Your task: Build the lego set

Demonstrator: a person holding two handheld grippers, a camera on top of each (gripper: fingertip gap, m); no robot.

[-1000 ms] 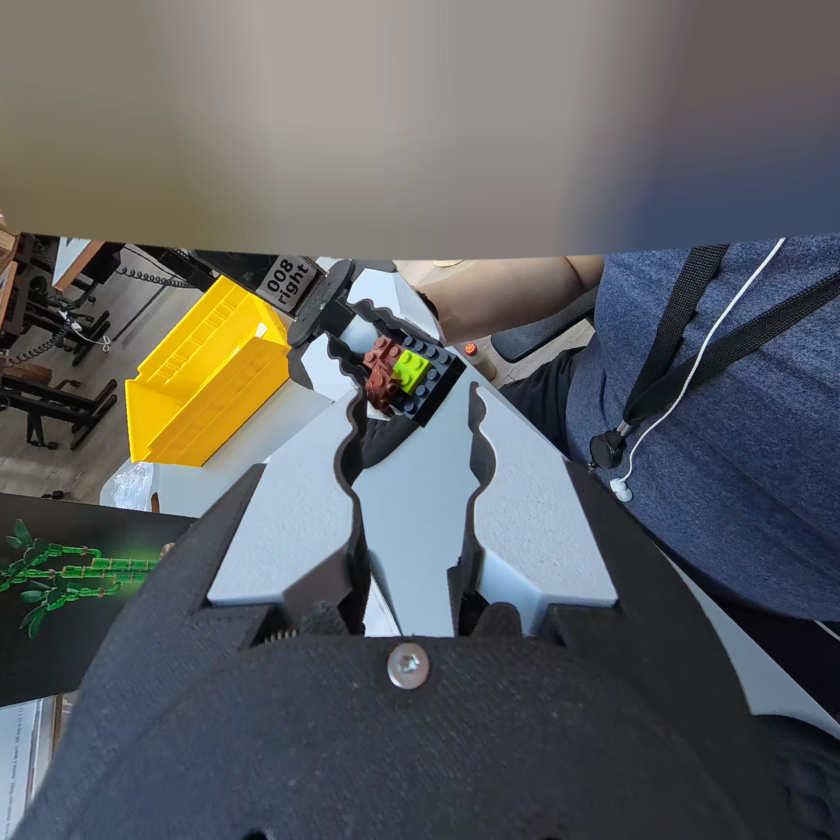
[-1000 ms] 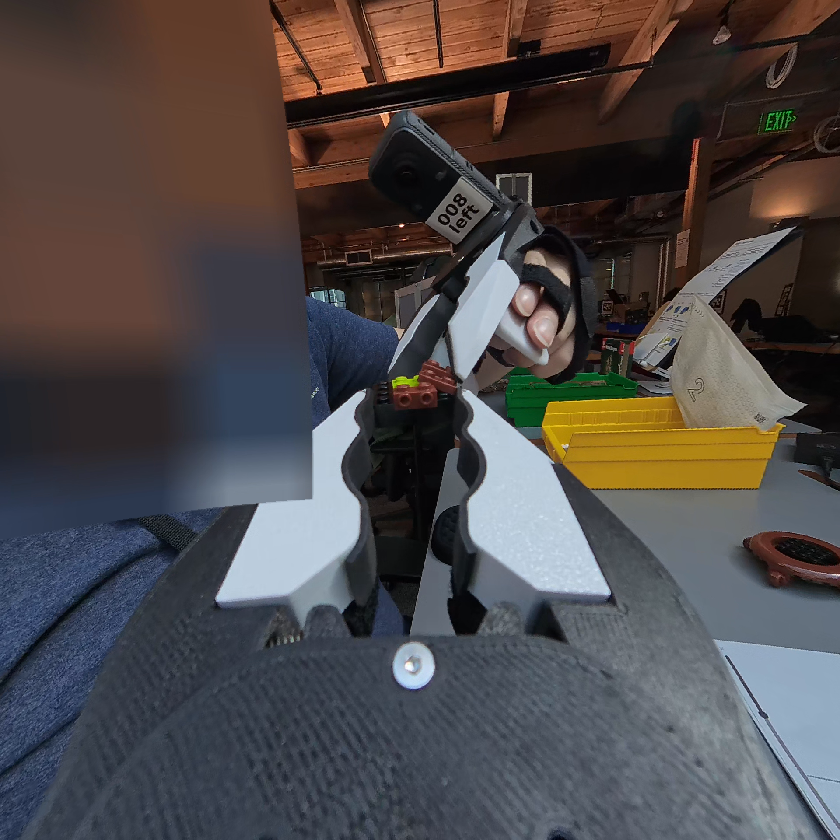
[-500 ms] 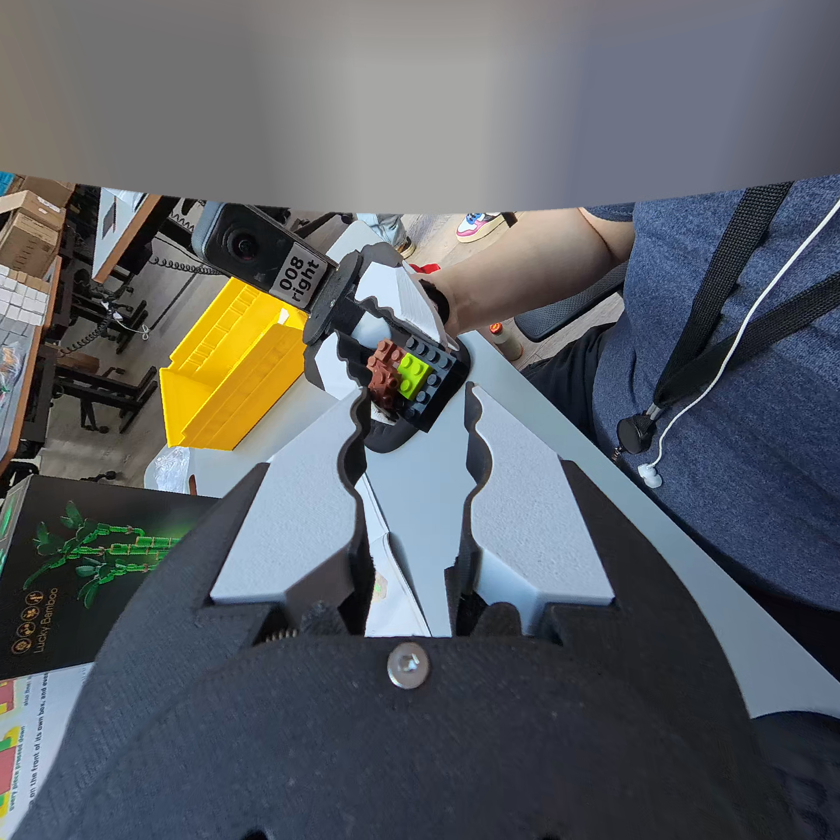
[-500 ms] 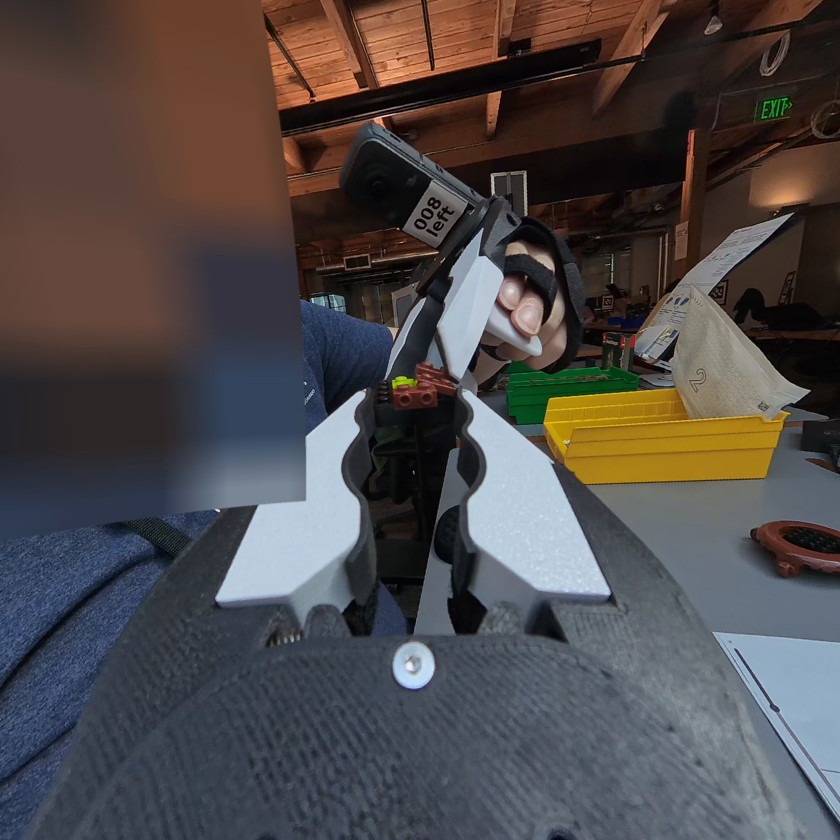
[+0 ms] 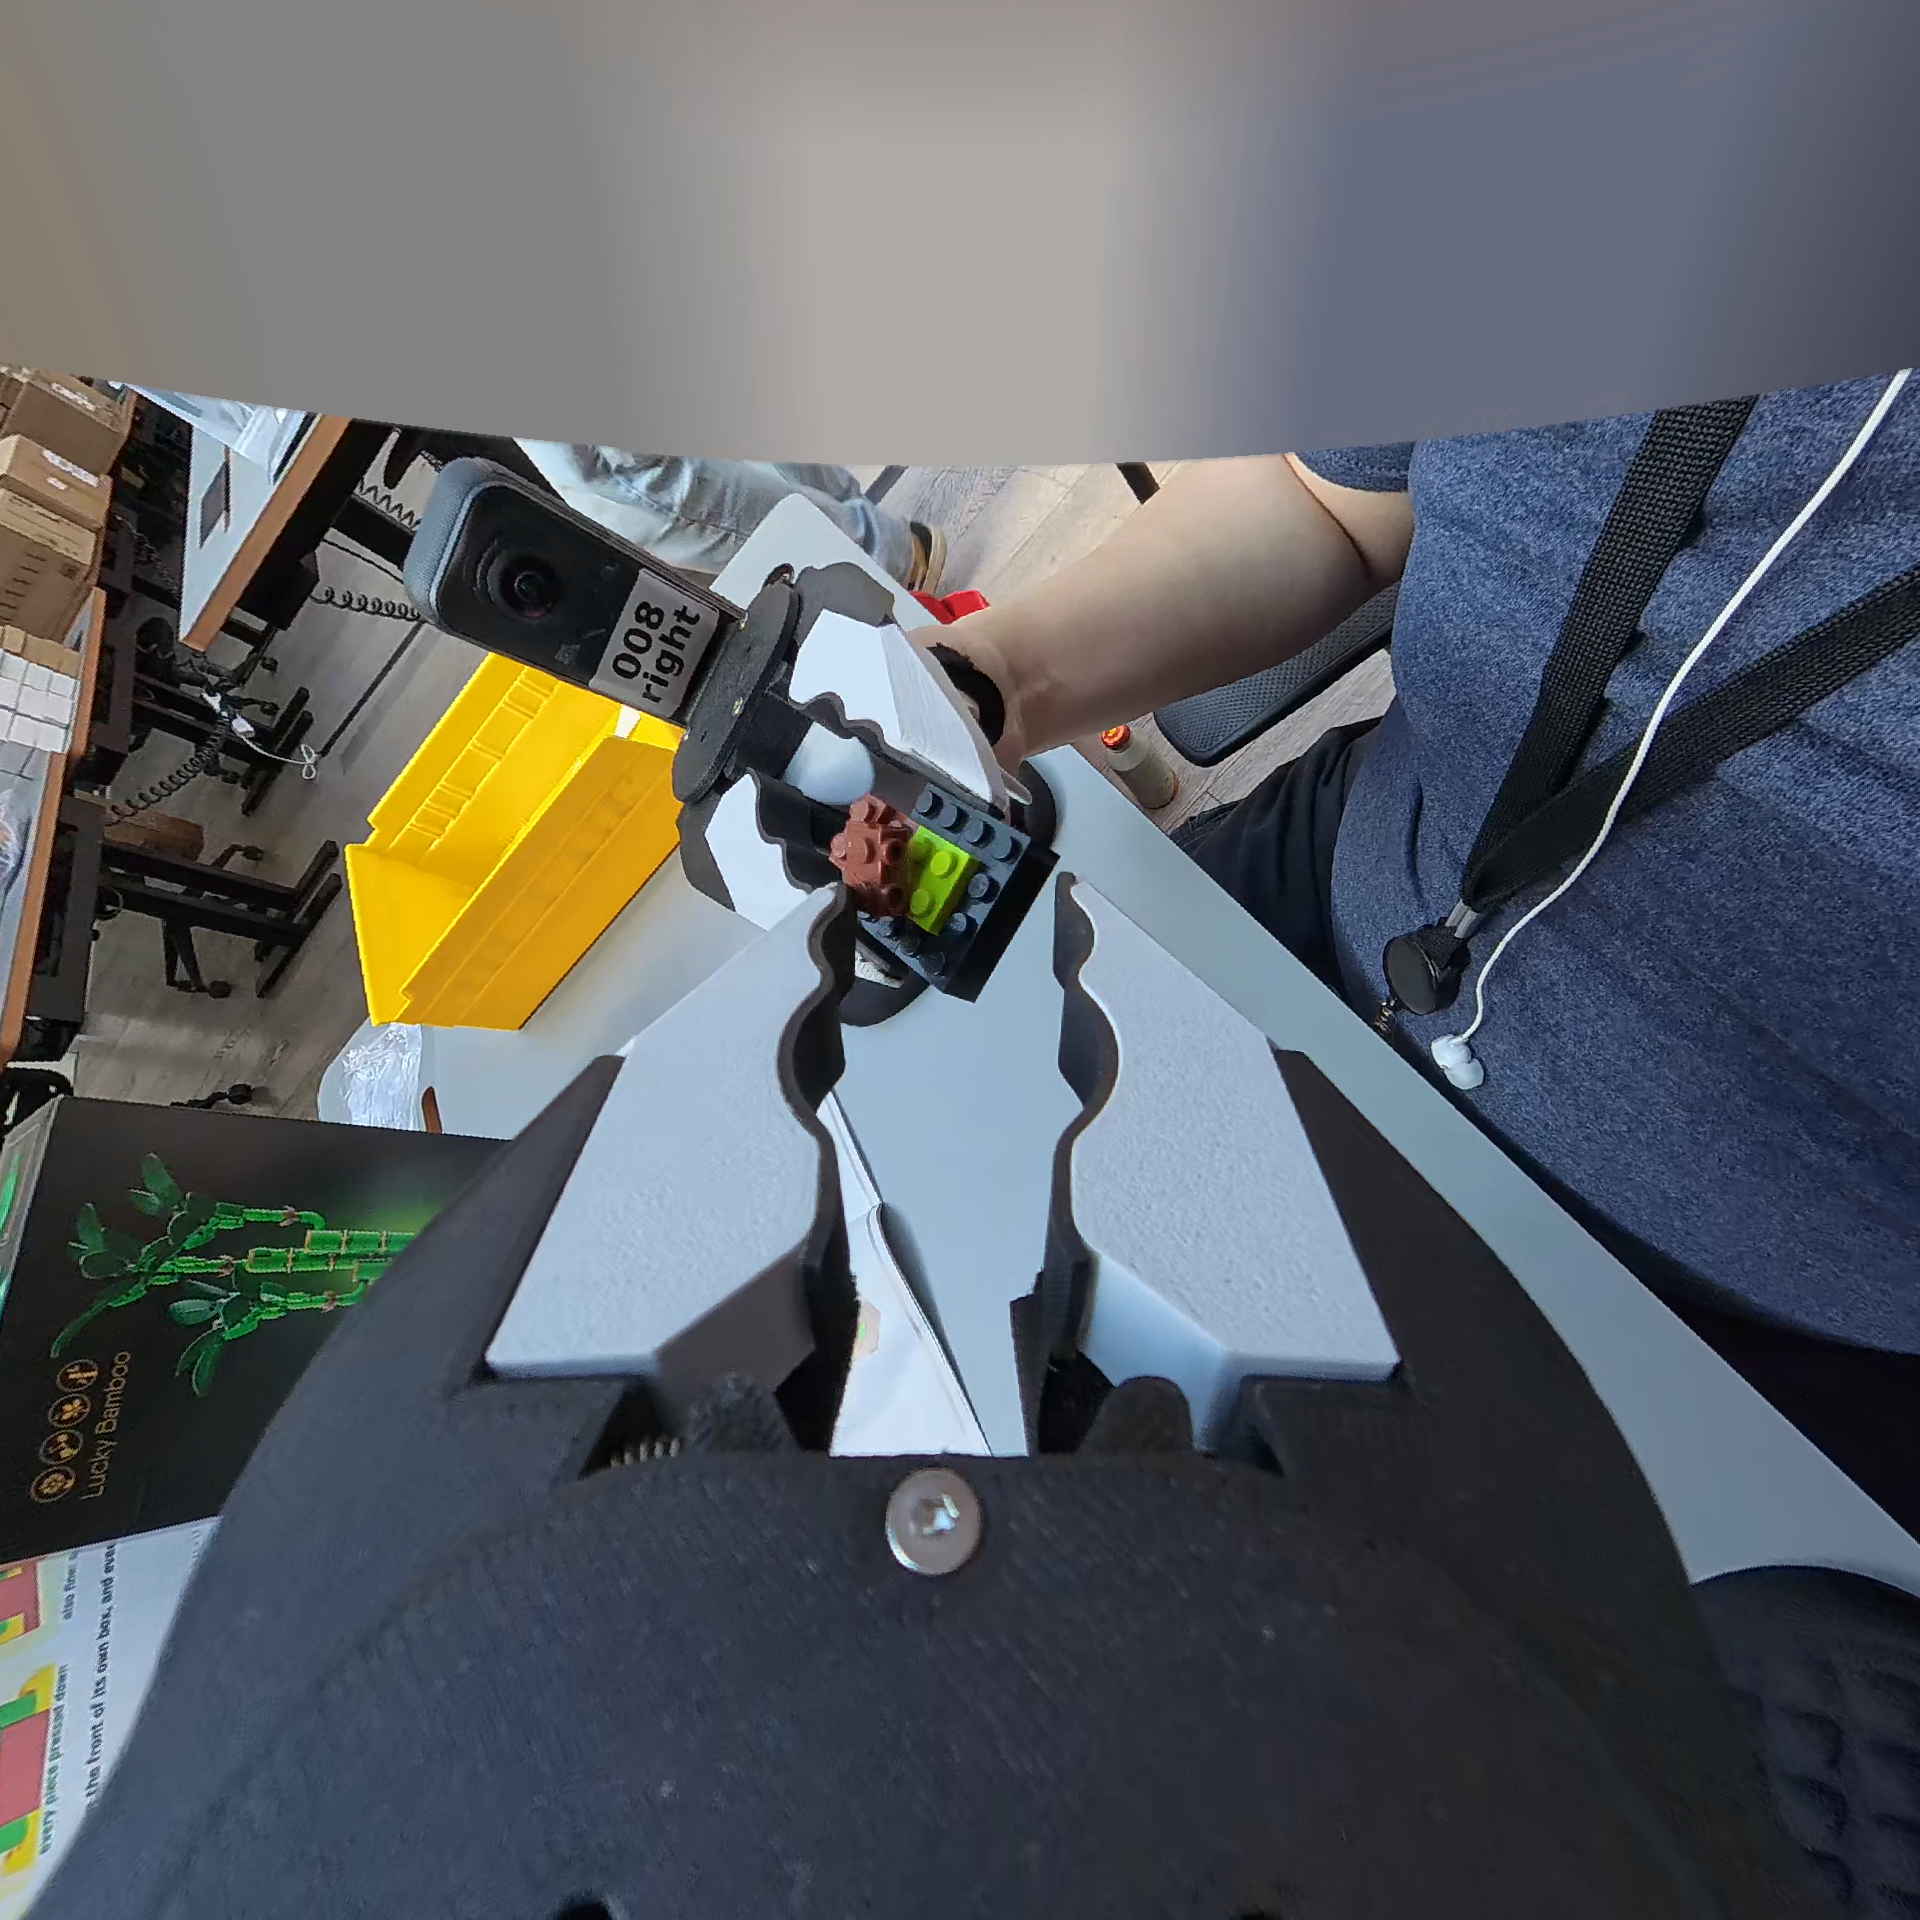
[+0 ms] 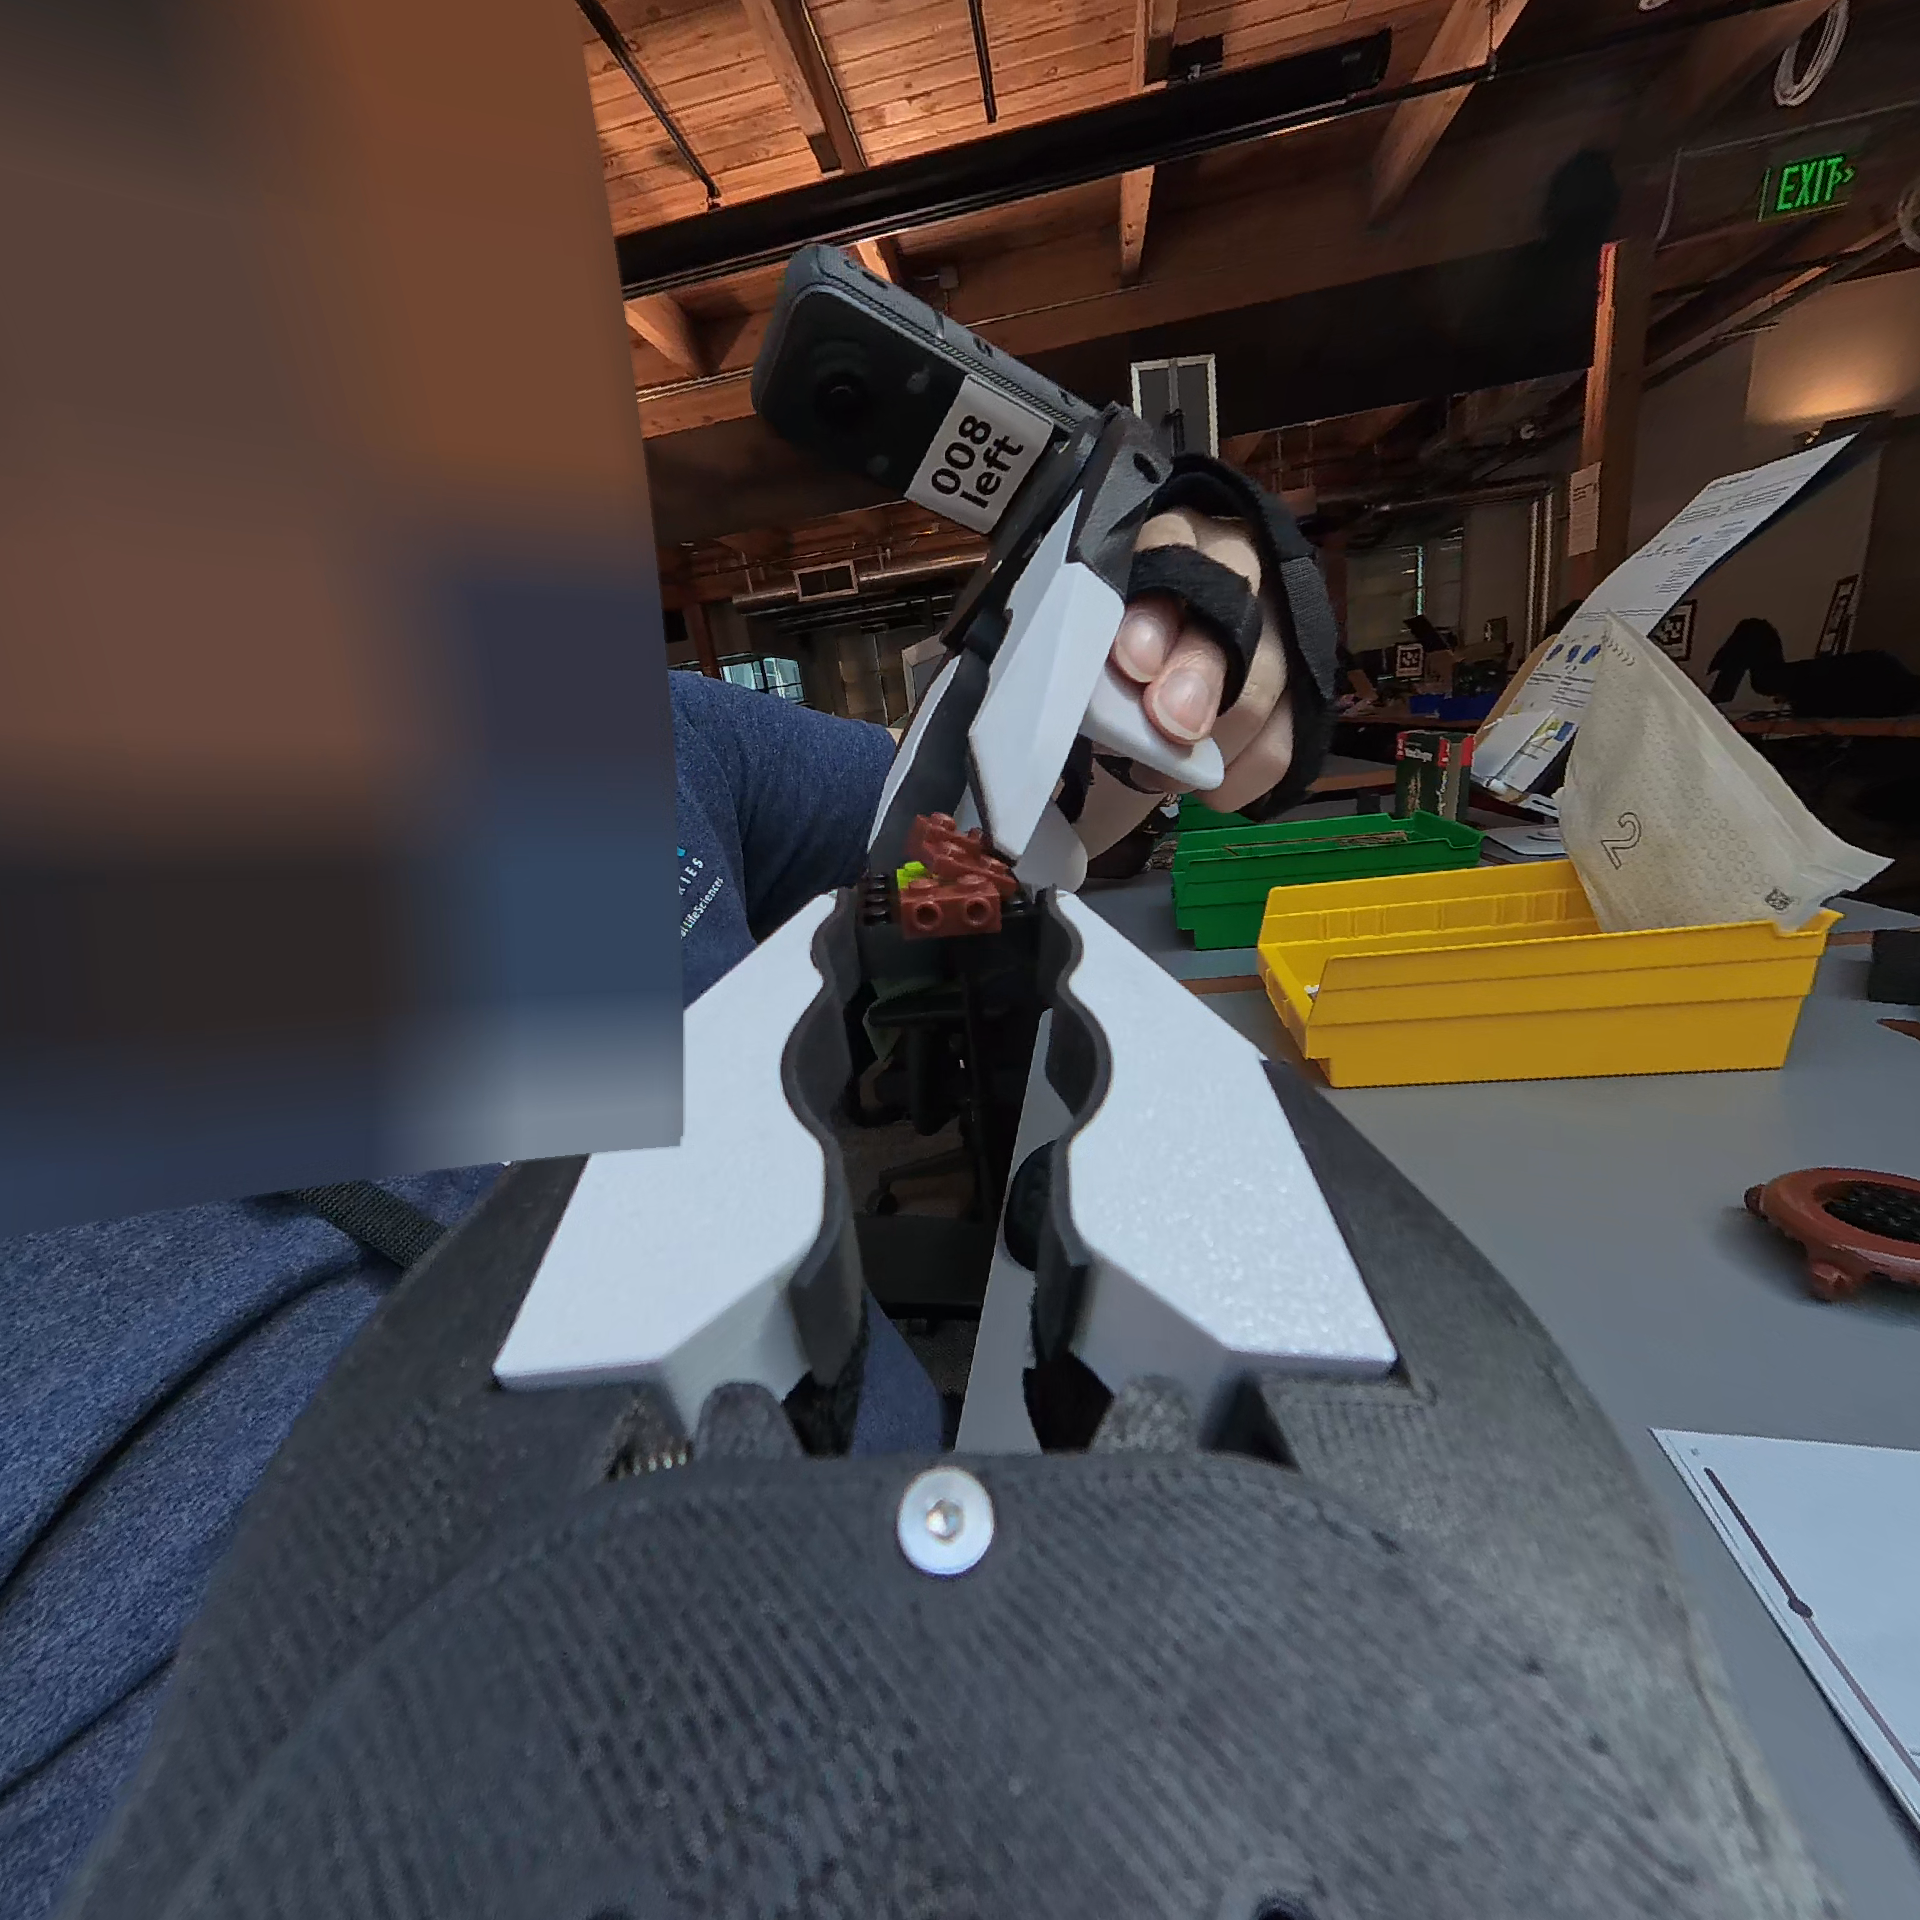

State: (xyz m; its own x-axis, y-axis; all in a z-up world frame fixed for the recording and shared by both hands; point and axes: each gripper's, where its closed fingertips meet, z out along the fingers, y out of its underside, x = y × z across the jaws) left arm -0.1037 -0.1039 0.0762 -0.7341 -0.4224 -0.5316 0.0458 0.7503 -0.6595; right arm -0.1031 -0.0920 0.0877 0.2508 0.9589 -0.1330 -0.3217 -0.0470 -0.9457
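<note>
Your right gripper (image 6: 945, 914) is clamped on the lego build (image 6: 951, 899), frame center. Your left gripper (image 5: 940, 914) has its tongs apart, tips right at the build (image 5: 940, 883), w/ the yellow bin (image 6: 1538, 977) mid-right.

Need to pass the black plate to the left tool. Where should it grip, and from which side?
Probably the bare studded strip at the black plate's free end, pinched across its thin side edges, coming in from opposite the right tool. That tool already clamps the other end, and the lime brick and reddish-brown bricks fill the middle.
</note>
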